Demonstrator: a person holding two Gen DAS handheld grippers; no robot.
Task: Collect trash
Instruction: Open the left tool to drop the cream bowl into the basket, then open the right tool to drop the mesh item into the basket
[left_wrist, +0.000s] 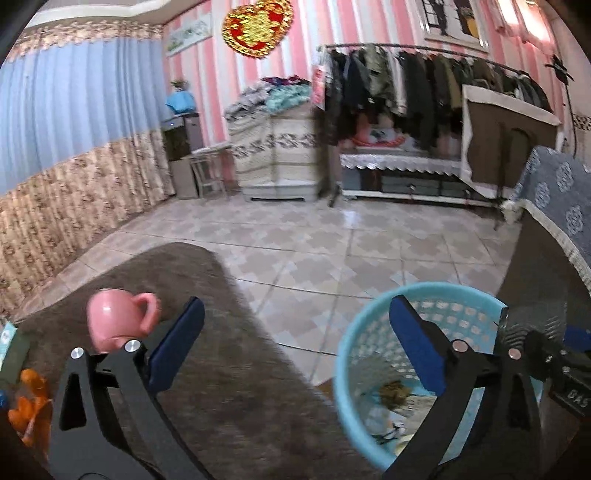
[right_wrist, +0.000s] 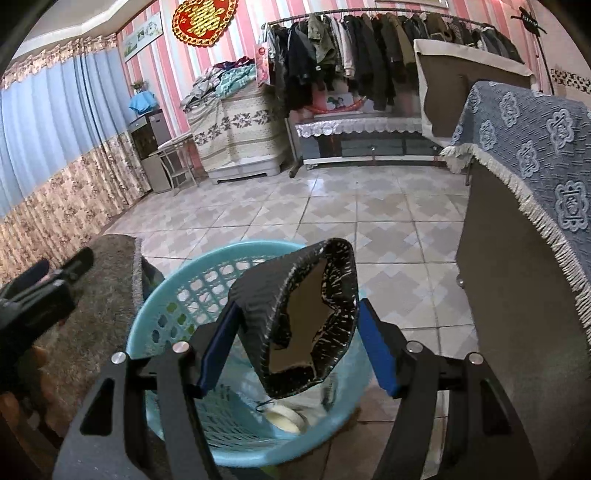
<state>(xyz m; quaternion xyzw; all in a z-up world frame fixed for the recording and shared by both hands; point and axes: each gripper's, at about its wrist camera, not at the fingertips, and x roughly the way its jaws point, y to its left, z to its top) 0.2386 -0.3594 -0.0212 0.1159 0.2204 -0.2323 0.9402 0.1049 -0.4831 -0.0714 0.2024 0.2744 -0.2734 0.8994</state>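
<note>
We hold a crumpled black wrapper (right_wrist: 299, 328) in our right hand-held gripper (right_wrist: 295, 350), jaws spread about it and pressing both sides, directly over the blue basket (right_wrist: 166, 295) so that it can drop in among the scraps already lying at the bottom. Our left hand-held gripper (left_wrist: 295, 350) hangs wide and empty, the basket at its four o'clock. At its ten o'clock a pink mug (left_wrist: 118, 317) sits on the grey-carpeted surface (left_wrist: 207, 369); beyond lies tiled floor (left_wrist: 314, 240).
</note>
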